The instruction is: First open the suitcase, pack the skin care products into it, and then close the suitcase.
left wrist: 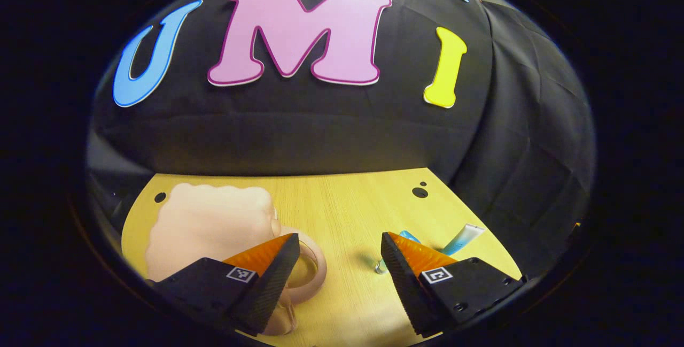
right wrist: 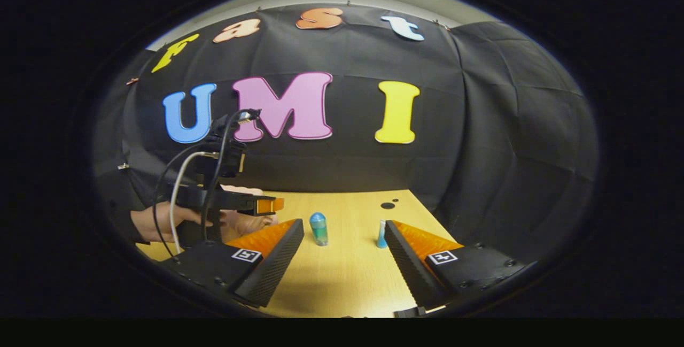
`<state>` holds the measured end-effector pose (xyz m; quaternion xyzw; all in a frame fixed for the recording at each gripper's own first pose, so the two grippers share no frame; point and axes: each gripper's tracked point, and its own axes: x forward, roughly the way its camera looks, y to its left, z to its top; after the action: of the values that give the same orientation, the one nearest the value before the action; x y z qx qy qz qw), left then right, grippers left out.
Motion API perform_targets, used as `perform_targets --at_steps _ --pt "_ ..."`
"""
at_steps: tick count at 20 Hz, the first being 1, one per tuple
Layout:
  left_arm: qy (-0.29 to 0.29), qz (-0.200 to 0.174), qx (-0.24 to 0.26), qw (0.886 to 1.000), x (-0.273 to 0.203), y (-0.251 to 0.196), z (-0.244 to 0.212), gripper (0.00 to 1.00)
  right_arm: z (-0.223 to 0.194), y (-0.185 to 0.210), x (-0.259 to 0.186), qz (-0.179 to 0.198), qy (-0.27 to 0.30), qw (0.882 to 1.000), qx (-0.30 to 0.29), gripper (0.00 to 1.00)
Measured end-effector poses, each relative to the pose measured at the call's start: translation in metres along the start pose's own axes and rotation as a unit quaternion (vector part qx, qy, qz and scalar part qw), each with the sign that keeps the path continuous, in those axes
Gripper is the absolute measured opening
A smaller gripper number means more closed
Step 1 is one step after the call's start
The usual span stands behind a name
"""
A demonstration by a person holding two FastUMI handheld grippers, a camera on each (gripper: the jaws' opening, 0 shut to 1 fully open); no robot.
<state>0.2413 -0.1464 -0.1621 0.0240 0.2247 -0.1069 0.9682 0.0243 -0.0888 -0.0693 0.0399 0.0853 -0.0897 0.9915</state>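
Observation:
A pale pink suitcase lies shut on the wooden table, at the left in the left gripper view, its looped handle behind my left finger. My left gripper hovers open just right of it, holding nothing. A small blue-green bottle peeks out from behind its right finger, and a white-and-blue tube stands farther right. In the right gripper view the bottle and the tube stand upright ahead of my open right gripper. A hand holds the left gripper over the suitcase.
The table's far edge meets the black cloth wall. Round holes mark the tabletop near its far right corner. Bare wood lies between my right gripper's fingers and the two products. Cables hang from the left gripper.

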Motion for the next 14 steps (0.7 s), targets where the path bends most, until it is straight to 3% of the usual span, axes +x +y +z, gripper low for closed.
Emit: perform_targets --at_steps 3,11,14 --pt "0.033 0.028 -0.002 0.999 0.029 0.001 -0.016 0.97 -0.01 -0.012 0.009 -0.018 0.02 1.0 0.013 0.97" --pt "0.094 0.086 -0.038 0.991 0.069 0.018 -0.055 0.91 -0.026 -0.015 0.019 -0.019 0.037 0.999 -0.01 0.98" --pt "0.11 0.104 -0.04 0.988 0.081 0.028 -0.067 0.77 -0.03 -0.013 0.02 -0.016 0.036 0.999 -0.017 0.98"
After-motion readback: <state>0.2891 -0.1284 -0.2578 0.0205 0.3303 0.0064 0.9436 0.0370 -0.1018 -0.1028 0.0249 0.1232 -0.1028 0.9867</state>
